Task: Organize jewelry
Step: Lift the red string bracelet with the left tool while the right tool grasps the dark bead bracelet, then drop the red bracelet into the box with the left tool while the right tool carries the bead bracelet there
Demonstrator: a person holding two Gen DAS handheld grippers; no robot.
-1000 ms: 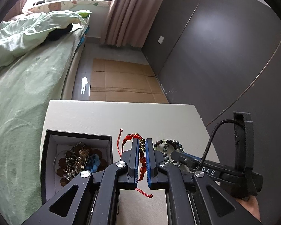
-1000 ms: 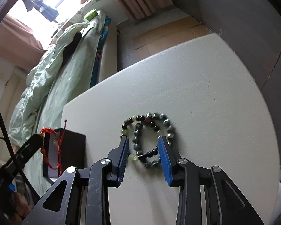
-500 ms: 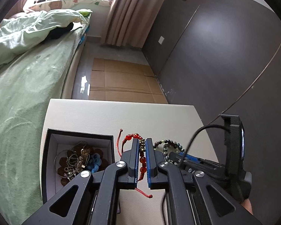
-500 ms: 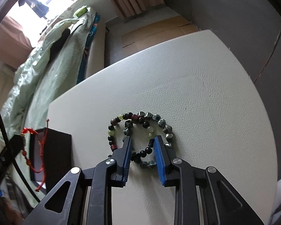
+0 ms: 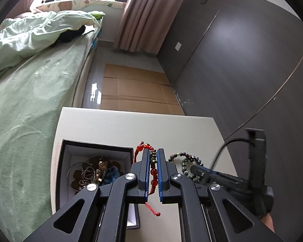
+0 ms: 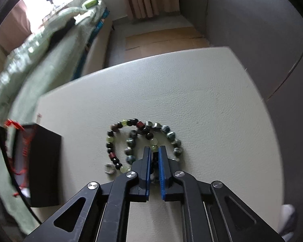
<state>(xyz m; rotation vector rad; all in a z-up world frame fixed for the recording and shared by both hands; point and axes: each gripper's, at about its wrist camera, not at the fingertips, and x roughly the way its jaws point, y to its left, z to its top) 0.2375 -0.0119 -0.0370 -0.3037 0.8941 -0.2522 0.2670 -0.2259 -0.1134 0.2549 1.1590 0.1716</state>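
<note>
My left gripper (image 5: 153, 151) is shut on a red bead bracelet (image 5: 153, 173) with a red cord, and holds it up by the right rim of the open black box (image 5: 95, 147). That box has several chains and trinkets (image 5: 91, 173) in it. On the white table (image 6: 192, 90) lie two overlapping bracelets, one of black, green and red beads (image 6: 111, 141) and one of grey-green beads (image 6: 171, 136). My right gripper (image 6: 155, 149) points down at their crossing. Its jaws are closing, and the pads pinch the black-and-green strand. A small silver ring (image 6: 109, 169) lies beside them.
A bed with green bedding (image 5: 20, 100) runs along the left of the table. Flattened cardboard (image 5: 135, 92) covers the floor beyond the far edge. A dark wall (image 5: 232, 60) stands on the right. Bare tabletop stretches behind the bracelets.
My right gripper's jaws have gone from wide apart around the bead bracelets to pinched together on a strand, and it has tilted further down. The left gripper with the red bracelet has stayed put.
</note>
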